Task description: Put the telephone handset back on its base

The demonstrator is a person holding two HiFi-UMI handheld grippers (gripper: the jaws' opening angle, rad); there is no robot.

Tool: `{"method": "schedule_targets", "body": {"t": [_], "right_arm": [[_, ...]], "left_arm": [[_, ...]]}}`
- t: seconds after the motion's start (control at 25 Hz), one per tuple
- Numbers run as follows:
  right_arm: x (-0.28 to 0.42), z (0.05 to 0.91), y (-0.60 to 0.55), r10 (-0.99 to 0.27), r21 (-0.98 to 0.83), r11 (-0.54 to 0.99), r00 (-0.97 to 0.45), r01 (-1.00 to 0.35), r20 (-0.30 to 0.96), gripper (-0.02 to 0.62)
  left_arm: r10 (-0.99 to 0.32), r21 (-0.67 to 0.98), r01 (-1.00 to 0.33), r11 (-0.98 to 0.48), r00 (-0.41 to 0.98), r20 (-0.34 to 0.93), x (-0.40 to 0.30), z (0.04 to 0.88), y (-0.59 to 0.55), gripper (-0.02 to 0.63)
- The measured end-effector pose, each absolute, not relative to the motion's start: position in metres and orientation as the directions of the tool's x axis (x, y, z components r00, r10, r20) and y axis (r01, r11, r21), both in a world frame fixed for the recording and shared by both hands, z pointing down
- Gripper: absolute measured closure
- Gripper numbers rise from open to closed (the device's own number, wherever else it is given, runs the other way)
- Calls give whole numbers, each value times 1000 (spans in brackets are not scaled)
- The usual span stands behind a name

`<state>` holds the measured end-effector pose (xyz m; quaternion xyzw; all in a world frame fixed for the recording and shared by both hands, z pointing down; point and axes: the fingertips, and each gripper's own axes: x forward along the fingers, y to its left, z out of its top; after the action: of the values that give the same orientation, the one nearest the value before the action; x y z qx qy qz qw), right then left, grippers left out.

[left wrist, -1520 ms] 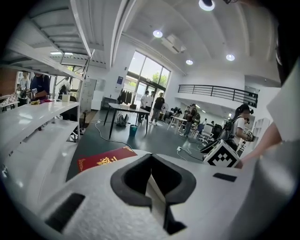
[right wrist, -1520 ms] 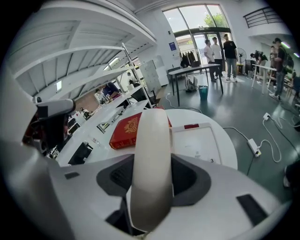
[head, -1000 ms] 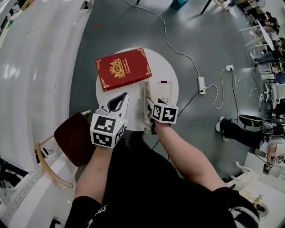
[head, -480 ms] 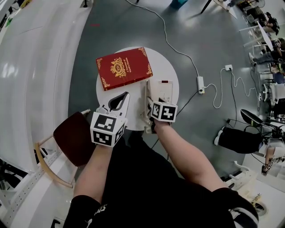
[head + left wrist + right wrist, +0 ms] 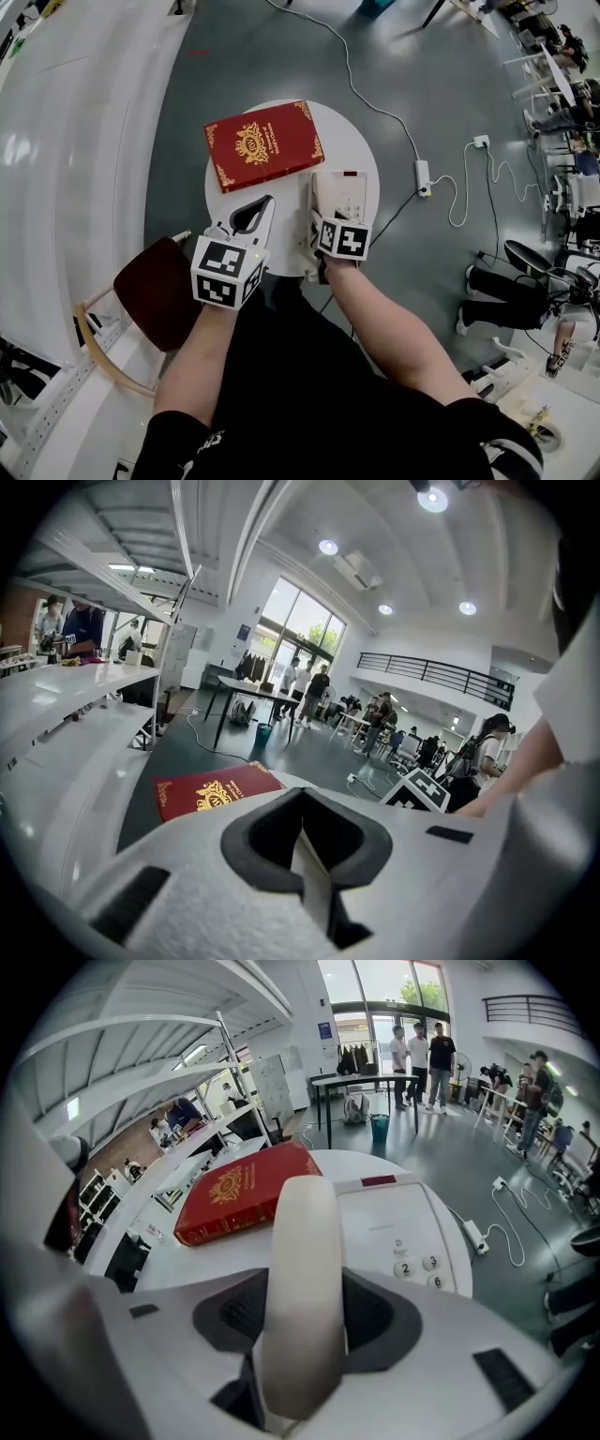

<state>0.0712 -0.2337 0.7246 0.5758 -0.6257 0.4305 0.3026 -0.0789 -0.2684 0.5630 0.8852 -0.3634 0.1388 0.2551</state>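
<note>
Well, my right gripper (image 5: 319, 228) grips the handset (image 5: 300, 1269) over the left side of the base (image 5: 398, 1227). I think it isn't seated yet; if I let go crooked, it could slide off the base.

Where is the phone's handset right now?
In the right gripper view, the handset is clamped between the jaws of the right gripper, along the left side of the telephone base, just right of the red book.
</note>
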Motion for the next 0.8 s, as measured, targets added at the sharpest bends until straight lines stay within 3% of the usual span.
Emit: {"method": "schedule_targets", "body": {"t": [0.44, 0.8], "right_arm": [[72, 723, -242, -472, -196, -43, -153, -980, 868, 336], [85, 684, -254, -579, -214, -47, -148, -976, 802, 407]], "left_arm": [[-553, 369, -692, -620, 719, 421, -86, 561, -278, 595], [-555, 343, -671, -658, 739, 381, -94, 533, -291, 595]]}}
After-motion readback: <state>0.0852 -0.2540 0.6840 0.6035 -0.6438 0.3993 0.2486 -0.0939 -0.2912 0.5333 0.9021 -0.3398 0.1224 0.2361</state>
